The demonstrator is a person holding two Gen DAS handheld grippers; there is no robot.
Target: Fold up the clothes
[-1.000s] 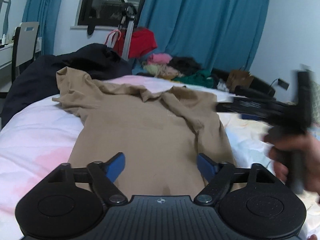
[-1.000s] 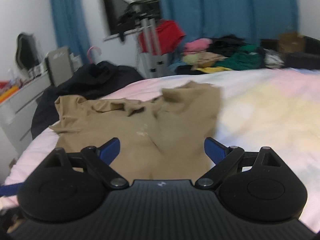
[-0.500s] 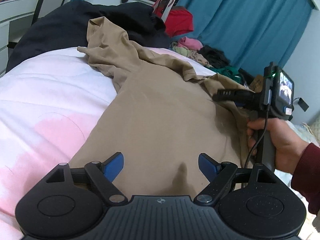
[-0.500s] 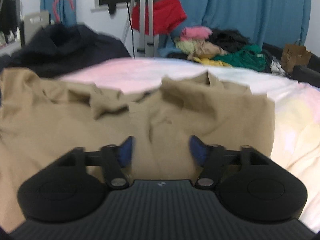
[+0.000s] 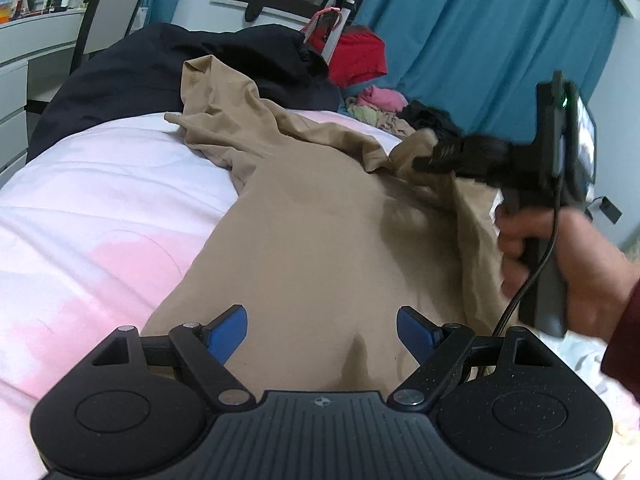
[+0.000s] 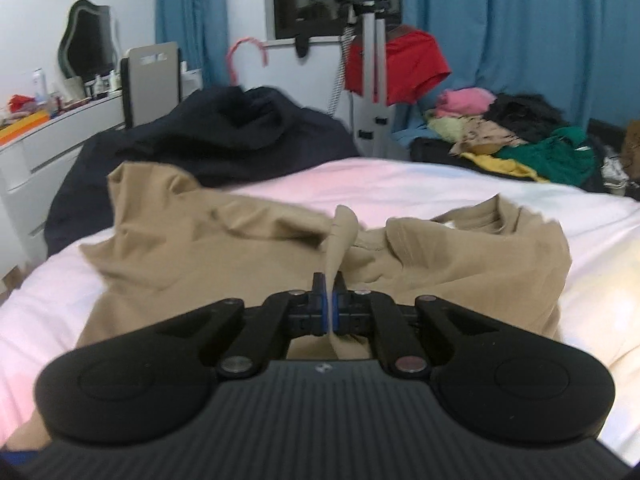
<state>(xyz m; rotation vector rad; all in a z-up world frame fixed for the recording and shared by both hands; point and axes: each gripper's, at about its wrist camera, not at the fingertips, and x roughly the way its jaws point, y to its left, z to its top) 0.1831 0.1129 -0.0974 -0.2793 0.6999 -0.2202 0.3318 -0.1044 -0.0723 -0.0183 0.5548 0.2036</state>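
A tan shirt (image 5: 320, 240) lies spread on the pink and white bed (image 5: 100, 208), its far sleeves crumpled. My left gripper (image 5: 322, 330) hovers open over the shirt's near hem, nothing between its blue pads. My right gripper (image 6: 330, 300) is shut on a pinched fold of the tan shirt (image 6: 200, 248), which stands up between the pads. In the left wrist view the right gripper (image 5: 424, 160) grips the shirt's far right part near the shoulder, held by a hand (image 5: 568, 252) in a dark red sleeve.
A dark navy garment (image 5: 160, 76) is heaped at the bed's far left. Beyond the bed are a red garment on a stand (image 6: 400, 64), a pile of mixed clothes (image 6: 512, 136), blue curtains (image 5: 480, 40), a white dresser (image 6: 48, 140) and a chair (image 5: 108, 12).
My right gripper went from open to shut, pinching a fold of the shirt and lifting it a little. The left gripper sank closer over the hem and stayed open.
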